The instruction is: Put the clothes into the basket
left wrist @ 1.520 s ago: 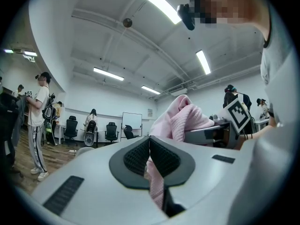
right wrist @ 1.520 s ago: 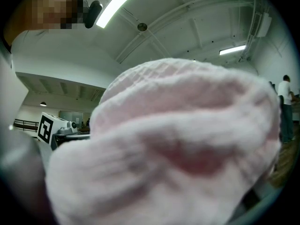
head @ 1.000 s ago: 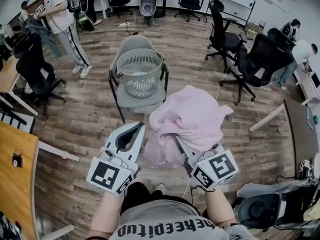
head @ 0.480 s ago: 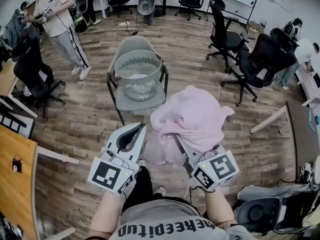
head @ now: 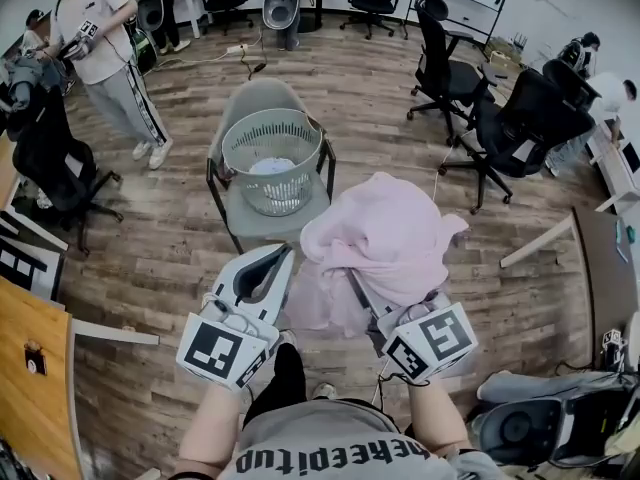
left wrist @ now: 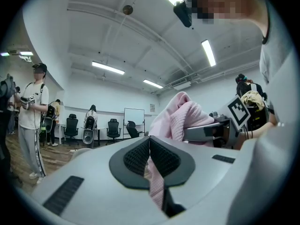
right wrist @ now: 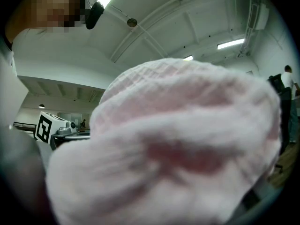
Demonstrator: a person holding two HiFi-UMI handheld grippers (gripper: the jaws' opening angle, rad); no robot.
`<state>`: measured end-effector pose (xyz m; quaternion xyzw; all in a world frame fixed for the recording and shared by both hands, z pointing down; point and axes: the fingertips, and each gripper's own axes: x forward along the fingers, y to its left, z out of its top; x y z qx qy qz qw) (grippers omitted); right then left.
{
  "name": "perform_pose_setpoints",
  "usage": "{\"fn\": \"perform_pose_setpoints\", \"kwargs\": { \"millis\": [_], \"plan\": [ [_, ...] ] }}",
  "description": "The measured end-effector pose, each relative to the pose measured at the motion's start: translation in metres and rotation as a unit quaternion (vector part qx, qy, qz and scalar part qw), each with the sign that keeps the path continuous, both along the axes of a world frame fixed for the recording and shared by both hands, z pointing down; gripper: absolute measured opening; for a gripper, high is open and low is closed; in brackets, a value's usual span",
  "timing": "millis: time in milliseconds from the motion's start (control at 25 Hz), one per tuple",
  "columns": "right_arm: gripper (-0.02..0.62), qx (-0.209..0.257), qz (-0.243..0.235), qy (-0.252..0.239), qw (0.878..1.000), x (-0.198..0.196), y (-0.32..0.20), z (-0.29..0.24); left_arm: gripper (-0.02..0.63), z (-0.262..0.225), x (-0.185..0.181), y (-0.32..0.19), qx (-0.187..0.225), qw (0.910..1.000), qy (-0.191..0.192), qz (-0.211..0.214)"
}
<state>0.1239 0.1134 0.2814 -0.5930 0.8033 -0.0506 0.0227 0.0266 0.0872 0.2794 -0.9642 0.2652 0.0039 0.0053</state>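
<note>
1. Since a second ago, the basket (head: 240,153) on its chair (head: 262,93) has drawn nearer.
2. My left gripper (head: 278,258) pinches a strip of pink cloth (head: 385,233).
3. My right gripper (head: 362,296) clamps its bulk, near-right of the basket.

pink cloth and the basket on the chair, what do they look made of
Pink cloth: soft matte fabric, woven or knit, probably cotton; the right gripper view shows a fine crinkled weave, and it bunches in loose folds. Basket: likely rigid plastic, light grey; its wall is moulded into thin upright slats under a smooth rim.
</note>
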Motion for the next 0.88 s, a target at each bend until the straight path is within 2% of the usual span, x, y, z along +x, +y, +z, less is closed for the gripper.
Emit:
{"fn": "perform_pose_setpoints", "kwargs": {
  "millis": [880],
  "plan": [
    [0.238,-0.003,0.039,0.002,0.999,-0.014,-0.134,-0.004,0.015,-0.003,-0.019,-0.145,-0.002,0.9996,0.003,0.029]
  ]
}}
